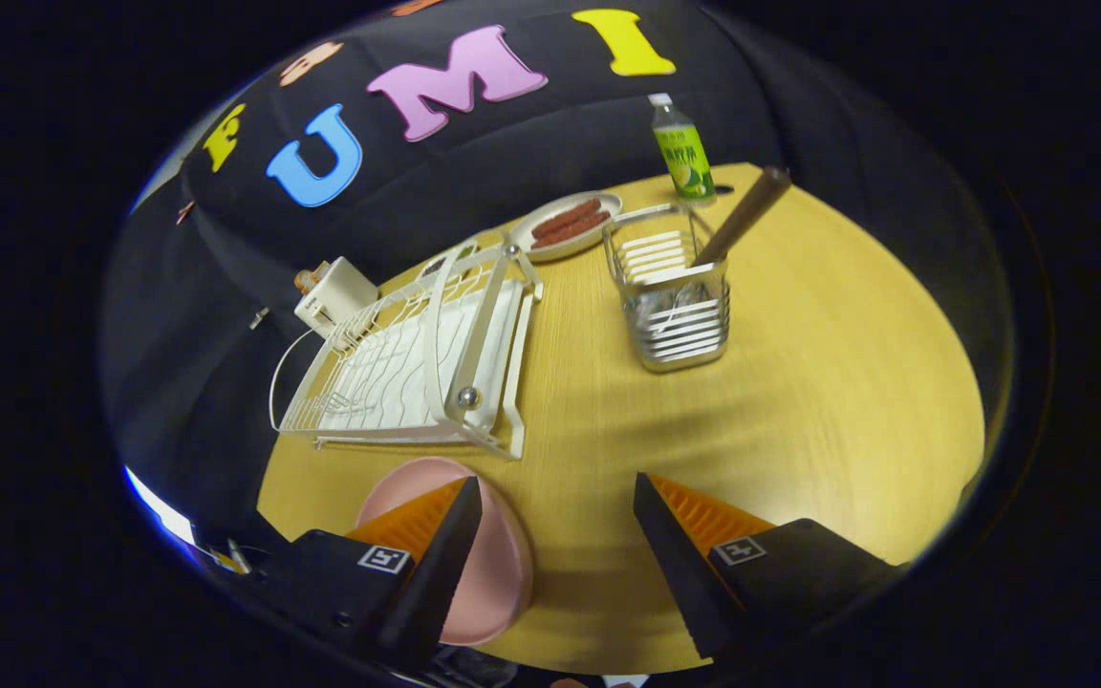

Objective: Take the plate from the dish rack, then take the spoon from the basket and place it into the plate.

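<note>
A pink plate (493, 564) lies flat on the yellow table (799, 401), partly under my left finger. My gripper (558, 497) hovers above the table, open, with nothing between its fingers. Ahead and to the left stands the white wire dish rack (417, 354), with no dish in it. Farther ahead, slightly right of the fingers, a metal wire basket (675, 296) holds a spoon whose brown handle (742, 218) sticks up and leans right; its bowl is hidden among shiny items in the basket.
A white plate with sausages (567, 225) sits behind the rack and basket. A green drink bottle (682, 151) stands at the table's far edge. A small white appliance (333, 294) stands beyond the rack.
</note>
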Available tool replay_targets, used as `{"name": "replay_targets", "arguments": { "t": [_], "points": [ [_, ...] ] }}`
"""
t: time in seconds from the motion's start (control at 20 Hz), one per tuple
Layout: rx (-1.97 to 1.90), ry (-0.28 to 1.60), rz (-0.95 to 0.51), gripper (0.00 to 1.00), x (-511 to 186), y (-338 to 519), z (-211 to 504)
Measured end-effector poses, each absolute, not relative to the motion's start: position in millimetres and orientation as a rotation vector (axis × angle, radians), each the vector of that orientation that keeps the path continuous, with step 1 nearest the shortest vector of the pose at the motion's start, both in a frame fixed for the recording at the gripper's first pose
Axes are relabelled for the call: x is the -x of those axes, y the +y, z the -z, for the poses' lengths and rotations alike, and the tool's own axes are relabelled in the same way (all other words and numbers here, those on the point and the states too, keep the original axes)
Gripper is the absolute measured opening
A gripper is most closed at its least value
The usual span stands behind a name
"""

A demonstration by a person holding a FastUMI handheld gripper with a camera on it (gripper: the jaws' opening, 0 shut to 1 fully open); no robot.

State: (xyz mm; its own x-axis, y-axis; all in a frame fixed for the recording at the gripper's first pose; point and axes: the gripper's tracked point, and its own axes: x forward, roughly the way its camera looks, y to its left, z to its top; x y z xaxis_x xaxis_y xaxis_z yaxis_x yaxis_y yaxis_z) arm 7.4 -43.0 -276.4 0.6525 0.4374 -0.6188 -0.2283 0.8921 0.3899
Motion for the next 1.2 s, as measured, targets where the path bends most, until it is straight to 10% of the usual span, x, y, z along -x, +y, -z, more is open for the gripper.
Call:
{"name": "replay_targets", "arguments": {
  "t": [1.2],
  "points": [
    [-0.096,0.312,-0.194,0.95,-158,-119,244]
  ]
}}
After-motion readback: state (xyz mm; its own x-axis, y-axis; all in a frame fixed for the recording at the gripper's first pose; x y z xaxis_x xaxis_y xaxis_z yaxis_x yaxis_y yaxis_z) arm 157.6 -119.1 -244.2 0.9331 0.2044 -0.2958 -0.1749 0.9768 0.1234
